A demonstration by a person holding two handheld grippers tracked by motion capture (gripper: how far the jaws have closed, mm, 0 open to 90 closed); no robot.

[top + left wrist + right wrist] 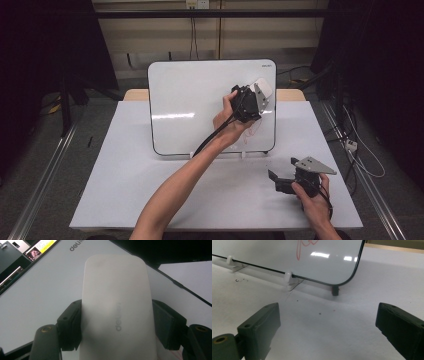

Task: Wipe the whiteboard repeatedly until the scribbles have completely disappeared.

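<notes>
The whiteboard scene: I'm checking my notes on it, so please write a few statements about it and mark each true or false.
1. The left gripper is shut on a white eraser. True.
2. The right gripper holds a marker. False: its jaws are open with nothing between them.
3. The whiteboard lies flat on the table. False: it stands propped, tilted back.
4. Red writing is on the whiteboard. True.
5. The right gripper rests over the table. True.
</notes>
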